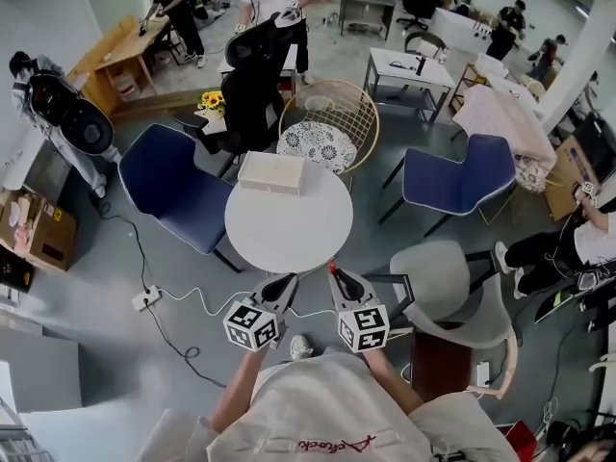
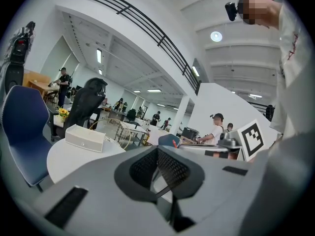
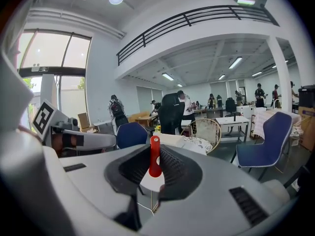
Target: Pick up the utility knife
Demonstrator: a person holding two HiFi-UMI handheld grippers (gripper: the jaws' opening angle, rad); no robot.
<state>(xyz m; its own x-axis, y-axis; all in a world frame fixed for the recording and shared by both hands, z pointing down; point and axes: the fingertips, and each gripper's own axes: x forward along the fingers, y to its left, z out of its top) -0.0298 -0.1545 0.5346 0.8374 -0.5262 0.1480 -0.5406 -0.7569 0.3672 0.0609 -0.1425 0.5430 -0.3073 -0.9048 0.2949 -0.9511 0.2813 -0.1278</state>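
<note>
My right gripper (image 1: pixel 334 275) is shut on the red utility knife (image 1: pixel 332 269), just off the near edge of the round white table (image 1: pixel 289 234). In the right gripper view the knife (image 3: pixel 155 156) stands upright between the black pads of the right gripper (image 3: pixel 155 165), its top poking above them. My left gripper (image 1: pixel 281 285) hovers beside it on the left, also short of the table edge. In its own view the left gripper (image 2: pixel 158 156) has its pads together with nothing between them. The marker cube of the right gripper (image 2: pixel 256 137) shows at that view's right.
A white box (image 1: pixel 271 172) lies on the table's far side. Around the table stand blue chairs (image 1: pixel 178 186) (image 1: pixel 460 173), a wire chair (image 1: pixel 332 123), a black office chair (image 1: pixel 252 75) and a grey chair (image 1: pixel 452 292). A power strip (image 1: pixel 146 297) with cable lies on the floor. People work at desks behind.
</note>
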